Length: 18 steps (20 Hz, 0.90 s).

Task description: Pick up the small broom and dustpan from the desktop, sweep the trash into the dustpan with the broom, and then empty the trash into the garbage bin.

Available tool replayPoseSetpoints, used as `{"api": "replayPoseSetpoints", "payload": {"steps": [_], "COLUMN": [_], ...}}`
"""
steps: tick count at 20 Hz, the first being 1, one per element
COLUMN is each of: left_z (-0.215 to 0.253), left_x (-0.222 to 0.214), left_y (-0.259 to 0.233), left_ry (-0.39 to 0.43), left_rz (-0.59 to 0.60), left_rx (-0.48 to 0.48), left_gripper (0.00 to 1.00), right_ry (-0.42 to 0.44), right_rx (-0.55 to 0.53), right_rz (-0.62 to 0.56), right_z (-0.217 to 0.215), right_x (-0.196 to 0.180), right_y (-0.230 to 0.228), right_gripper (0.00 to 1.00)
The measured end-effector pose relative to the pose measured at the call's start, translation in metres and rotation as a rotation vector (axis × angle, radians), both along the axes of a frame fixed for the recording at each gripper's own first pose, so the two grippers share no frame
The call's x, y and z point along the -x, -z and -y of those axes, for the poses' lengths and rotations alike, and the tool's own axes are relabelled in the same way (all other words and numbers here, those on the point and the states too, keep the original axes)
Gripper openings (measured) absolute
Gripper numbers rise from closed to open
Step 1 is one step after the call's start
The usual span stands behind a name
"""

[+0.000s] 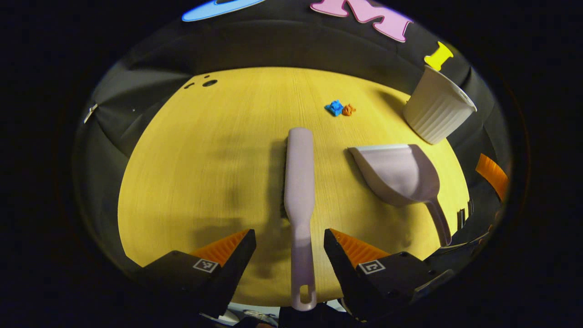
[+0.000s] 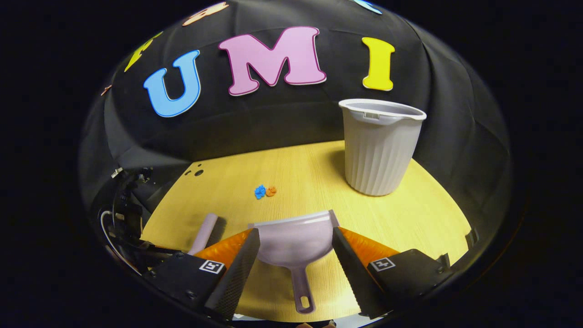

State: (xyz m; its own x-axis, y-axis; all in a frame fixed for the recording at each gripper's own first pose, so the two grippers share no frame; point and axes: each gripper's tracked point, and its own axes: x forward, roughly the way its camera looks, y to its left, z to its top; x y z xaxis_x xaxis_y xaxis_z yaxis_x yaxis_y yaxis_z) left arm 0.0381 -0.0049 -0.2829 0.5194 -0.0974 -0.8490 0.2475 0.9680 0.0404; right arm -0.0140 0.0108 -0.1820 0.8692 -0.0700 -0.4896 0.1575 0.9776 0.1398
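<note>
No readable text, brand or number stands on the broom (image 1: 299, 182), the dustpan (image 2: 295, 241), the garbage bin (image 2: 379, 146) or the bench (image 1: 205, 159). The only signs are small square black-and-white marker tags, one on each finger of the left gripper (image 1: 289, 239) in the left gripper view and one on each finger of the right gripper (image 2: 296, 241) in the right gripper view. Their patterns are coded blocks, not letters or digits that can be read.
</note>
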Motion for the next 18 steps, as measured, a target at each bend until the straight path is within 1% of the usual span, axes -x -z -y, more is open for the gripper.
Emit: {"api": "replayPoseSetpoints", "payload": {"steps": [1,4,7,9,10,11,13,14,15,16,18], "left_z": [0.000,0.005,0.005,0.005,0.006,0.008,0.010,0.011,0.012,0.012,0.012], "left_x": [-0.003,-0.008,-0.014,-0.013,-0.018,-0.018,-0.020,-0.020,-0.022,-0.024,-0.026], "left_y": [0.007,0.019,0.030,0.036,0.039,0.039,0.037,0.040,0.039,0.038,0.039], "left_ry": [0.024,0.060,0.084,0.086,0.092,0.101,0.104,0.092,0.096,0.100,0.079], "left_rz": [-0.024,-0.068,-0.086,-0.101,-0.093,-0.090,-0.086,-0.097,-0.089,-0.076,-0.057], "left_rx": [-0.030,-0.071,-0.117,-0.140,-0.136,-0.134,-0.136,-0.136,-0.135,-0.135,-0.120], "left_gripper": [0.95,0.95,0.94,0.92,0.86,0.85,0.79,0.72,0.69,0.58,0.36], "right_ry": [0.005,0.010,0.007,0.010,0.009,0.011,0.014,0.012,0.001,-0.012,-0.028], "right_rx": [-0.008,-0.024,-0.040,-0.047,-0.050,-0.050,-0.054,-0.061,-0.073,-0.081,-0.083], "right_rz": [-0.021,-0.046,-0.075,-0.082,-0.086,-0.089,-0.104,-0.117,-0.136,-0.160,-0.209], "right_z": [0.000,0.000,-0.002,-0.003,-0.003,-0.002,-0.001,-0.002,-0.004,-0.007,-0.007], "right_x": [0.003,0.007,0.010,0.011,0.012,0.013,0.016,0.017,0.018,0.020,0.022], "right_y": [0.009,0.021,0.031,0.032,0.033,0.034,0.038,0.042,0.047,0.052,0.063], "right_gripper": [0.99,1.00,0.99,0.99,0.99,1.00,0.99,0.99,0.99,0.99,1.00]}}
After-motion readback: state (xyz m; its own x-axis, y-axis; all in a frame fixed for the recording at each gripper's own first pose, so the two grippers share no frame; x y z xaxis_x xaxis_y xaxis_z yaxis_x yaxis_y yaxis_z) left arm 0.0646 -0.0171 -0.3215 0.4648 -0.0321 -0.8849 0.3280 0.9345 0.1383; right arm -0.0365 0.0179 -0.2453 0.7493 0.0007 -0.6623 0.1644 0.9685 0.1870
